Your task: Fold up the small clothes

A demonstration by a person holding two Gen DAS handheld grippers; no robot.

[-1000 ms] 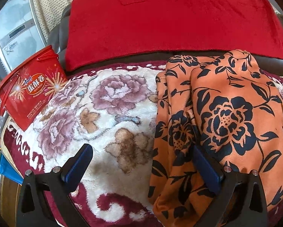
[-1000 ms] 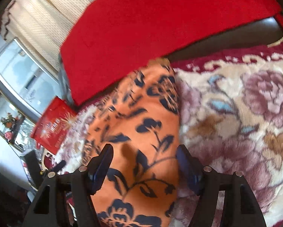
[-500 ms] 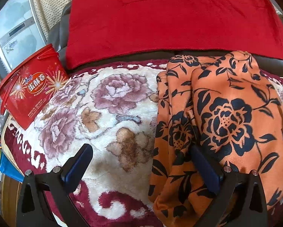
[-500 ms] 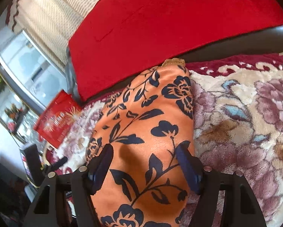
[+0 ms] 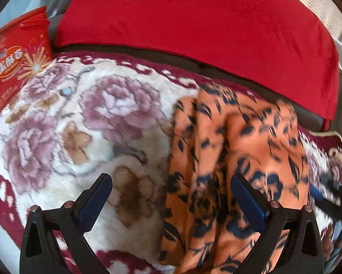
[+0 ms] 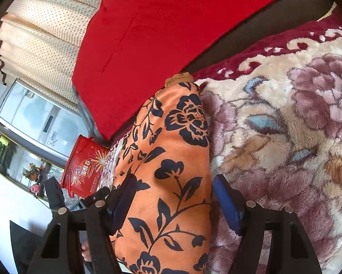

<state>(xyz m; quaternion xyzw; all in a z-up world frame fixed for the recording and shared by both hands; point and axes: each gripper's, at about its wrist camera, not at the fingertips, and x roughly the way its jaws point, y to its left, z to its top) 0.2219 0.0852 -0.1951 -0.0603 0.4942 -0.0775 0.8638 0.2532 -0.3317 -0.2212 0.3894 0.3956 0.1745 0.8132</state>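
Note:
An orange garment with a black flower print [image 5: 235, 141] lies in long folds on a plush floral blanket [image 5: 79, 125]. My left gripper [image 5: 171, 189] hovers open over the garment's left edge, with one finger above the blanket and the other above the cloth; this view is blurred. In the right wrist view the garment [image 6: 171, 159] runs lengthwise between the fingers of my right gripper [image 6: 174, 196]. Its jaws stand wide apart, one on each side of the folded strip. The right gripper [image 5: 331, 194] shows as a dark blur at the left view's right edge.
A red snack tub [image 5: 13, 59] stands at the blanket's left end, also visible as the red tub [image 6: 84, 171] in the right wrist view. A red throw [image 5: 193, 22] covers the dark sofa back. A curtain [image 6: 40, 34] and a glass cabinet [image 6: 33, 114] lie beyond.
The left view has swung and rolled, pushing the tub to the upper left corner and blurring the garment. The right gripper has come lower and nearer along the garment. Both jaws keep their width.

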